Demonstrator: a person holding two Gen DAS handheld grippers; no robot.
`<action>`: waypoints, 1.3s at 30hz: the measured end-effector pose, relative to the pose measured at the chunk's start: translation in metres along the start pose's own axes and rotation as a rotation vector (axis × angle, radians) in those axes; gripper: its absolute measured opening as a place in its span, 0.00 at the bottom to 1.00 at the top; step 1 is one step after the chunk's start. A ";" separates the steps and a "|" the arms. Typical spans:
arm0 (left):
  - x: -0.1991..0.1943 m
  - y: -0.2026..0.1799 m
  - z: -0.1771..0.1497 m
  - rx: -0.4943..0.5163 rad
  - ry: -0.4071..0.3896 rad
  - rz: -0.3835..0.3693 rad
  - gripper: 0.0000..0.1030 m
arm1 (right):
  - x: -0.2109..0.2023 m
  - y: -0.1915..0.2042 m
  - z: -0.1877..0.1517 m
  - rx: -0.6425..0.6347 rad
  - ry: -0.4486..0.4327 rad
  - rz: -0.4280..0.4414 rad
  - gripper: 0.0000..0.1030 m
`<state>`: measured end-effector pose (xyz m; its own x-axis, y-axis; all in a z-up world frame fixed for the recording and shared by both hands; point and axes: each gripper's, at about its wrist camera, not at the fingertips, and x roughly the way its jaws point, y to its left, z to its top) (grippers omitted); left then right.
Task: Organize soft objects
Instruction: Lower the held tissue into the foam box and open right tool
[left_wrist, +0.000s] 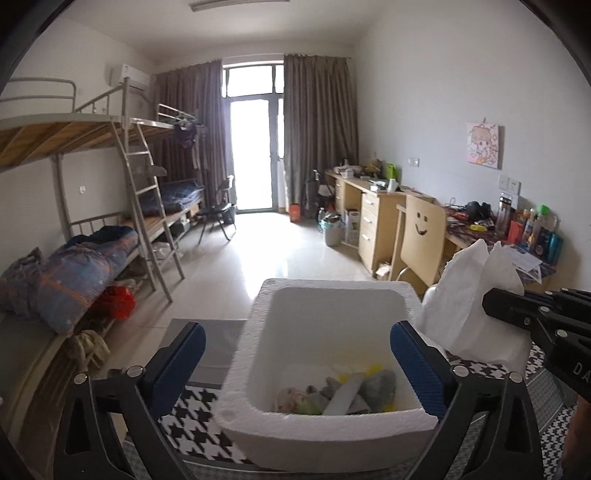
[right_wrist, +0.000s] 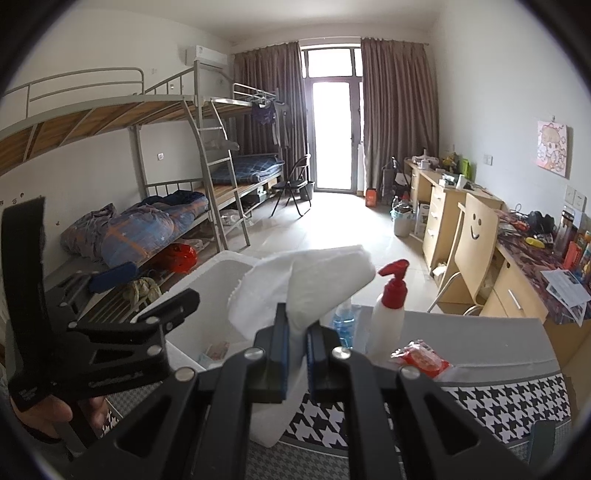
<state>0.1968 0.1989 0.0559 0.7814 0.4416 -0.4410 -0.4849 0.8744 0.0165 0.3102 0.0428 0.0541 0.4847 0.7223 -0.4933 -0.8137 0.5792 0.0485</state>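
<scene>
Cloth pinched, box part filled, more to go.
Right gripper (right_wrist: 296, 341) pinches the white cloth (right_wrist: 306, 280) beside the foam box (left_wrist: 369, 291); left gripper (left_wrist: 297, 356) gapes empty above it, small items already inside; red packet (right_wrist: 421, 357) waits beyond.

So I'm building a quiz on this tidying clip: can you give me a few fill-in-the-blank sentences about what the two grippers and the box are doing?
1. The right gripper is shut on a white ____.
2. The left gripper, holding nothing, has its jaws ____ over the foam box.
3. The pump bottle has a ____ top.
4. The tablecloth is black and ____.

Missing words: cloth; open; red; white
</scene>
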 end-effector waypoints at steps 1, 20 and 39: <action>-0.001 0.001 0.000 -0.005 -0.001 0.002 0.98 | 0.001 0.001 0.000 -0.003 0.000 0.002 0.10; -0.016 0.029 -0.011 -0.045 -0.017 0.085 0.99 | 0.023 0.020 0.006 -0.027 0.034 0.047 0.10; -0.023 0.046 -0.021 -0.058 -0.016 0.110 0.99 | 0.055 0.029 0.004 -0.028 0.112 0.077 0.20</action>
<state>0.1484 0.2251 0.0476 0.7283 0.5375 -0.4251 -0.5892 0.8079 0.0120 0.3143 0.1007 0.0325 0.3826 0.7165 -0.5833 -0.8567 0.5116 0.0665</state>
